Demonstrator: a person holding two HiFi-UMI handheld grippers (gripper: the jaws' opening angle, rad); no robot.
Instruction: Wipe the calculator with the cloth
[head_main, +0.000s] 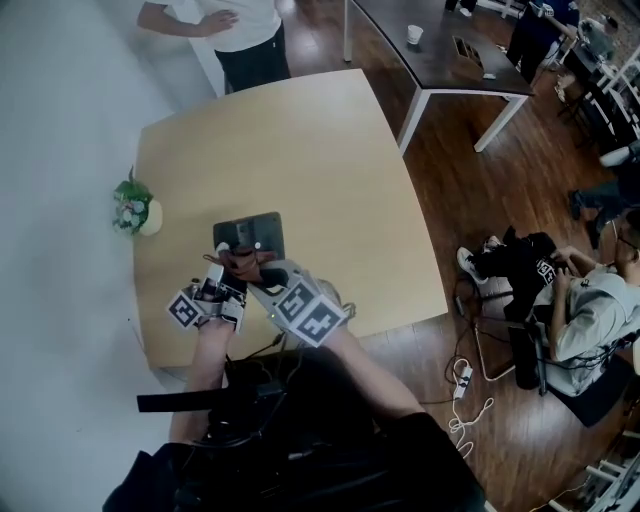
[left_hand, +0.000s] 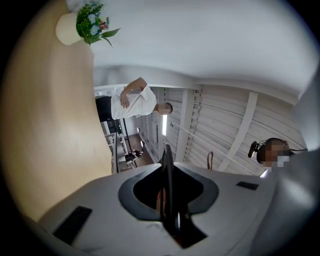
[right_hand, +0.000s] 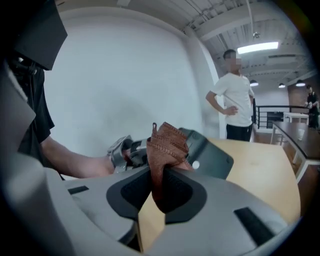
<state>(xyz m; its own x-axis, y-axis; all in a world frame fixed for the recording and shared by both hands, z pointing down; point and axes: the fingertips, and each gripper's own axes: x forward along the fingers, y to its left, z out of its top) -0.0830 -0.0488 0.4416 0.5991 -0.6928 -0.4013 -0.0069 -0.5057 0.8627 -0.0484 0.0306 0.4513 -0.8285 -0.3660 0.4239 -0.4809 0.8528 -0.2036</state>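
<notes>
While the pale wooden desk (head_main: 300, 140) carries it only from below, the dark grey, flat rectangular calculator (head_main: 255, 230) stands tilted, one small pale round button showing on its face. The left claw (head_main: 220, 260) has its jaws closed on the calculator's near edge, which shows edge-on between them. The right claw (right_hand: 162, 192) is clamped on a bunched rust-brown cloth (right_hand: 167, 145) with a stitched hem. From that claw the calculator lies at one o'clock, just behind the cloth.
</notes>
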